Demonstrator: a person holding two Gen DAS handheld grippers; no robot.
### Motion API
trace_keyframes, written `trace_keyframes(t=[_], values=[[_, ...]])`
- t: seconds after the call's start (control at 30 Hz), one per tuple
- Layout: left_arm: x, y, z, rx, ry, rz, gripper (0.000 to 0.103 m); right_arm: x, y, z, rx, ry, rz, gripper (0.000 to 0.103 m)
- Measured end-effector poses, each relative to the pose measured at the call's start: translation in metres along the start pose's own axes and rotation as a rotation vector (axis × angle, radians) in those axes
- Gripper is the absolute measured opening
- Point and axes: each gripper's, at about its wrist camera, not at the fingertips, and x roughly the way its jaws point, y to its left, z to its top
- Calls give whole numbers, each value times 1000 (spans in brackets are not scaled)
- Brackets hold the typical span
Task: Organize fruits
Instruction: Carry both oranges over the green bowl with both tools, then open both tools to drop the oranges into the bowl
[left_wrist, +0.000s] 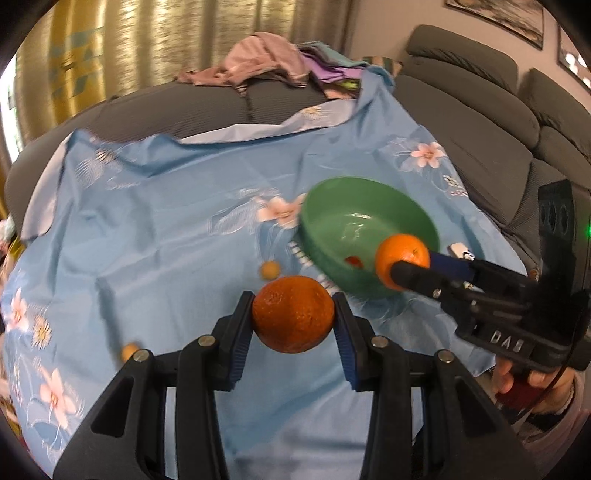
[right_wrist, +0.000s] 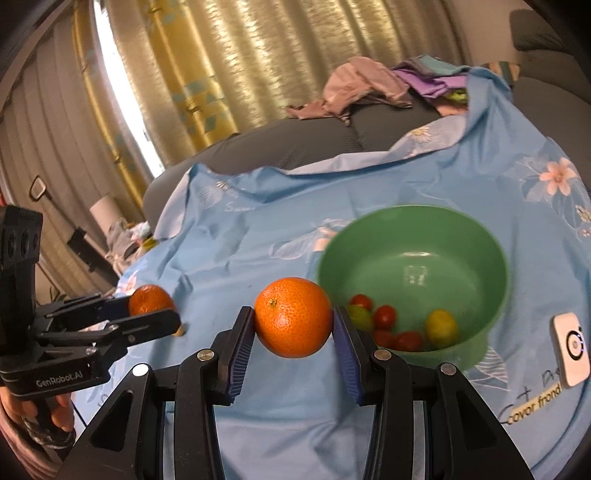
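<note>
Nearest in each wrist view, an orange clamped between blue pads: left gripper (left_wrist: 293, 321) on a darker orange (left_wrist: 293, 314), right gripper (right_wrist: 293, 325) on a brighter orange (right_wrist: 293, 317), stem up-left. Beyond, green bowl (right_wrist: 412, 280); cherry tomatoes (right_wrist: 384, 316) inside, clear only in right view.

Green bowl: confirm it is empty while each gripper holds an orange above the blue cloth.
Wrong on one count: the green bowl is not empty. The right wrist view shows small red and yellow-green fruits in its bottom. The rest stands: the left gripper and right gripper each hold an orange above the blue cloth.
</note>
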Motion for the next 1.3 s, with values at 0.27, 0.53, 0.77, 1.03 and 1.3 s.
trace_keyframes(t=[0.27, 0.53, 0.77, 1.03, 1.3], values=[[29, -43, 27, 92, 14, -57, 41, -13, -37, 5, 59, -34, -49, 44], [67, -77, 47, 184, 55, -83, 41, -20, -72, 5, 117, -56, -102, 44], [106, -90, 55, 211, 114, -60, 41, -12, -93, 9, 140, -44, -133, 44], [132, -89, 53, 225, 160, -1, 42, 0, -101, 9, 137, -11, -164, 44], [139, -82, 50, 220, 171, 34, 47, 6, -100, 9, 134, 15, -188, 45]])
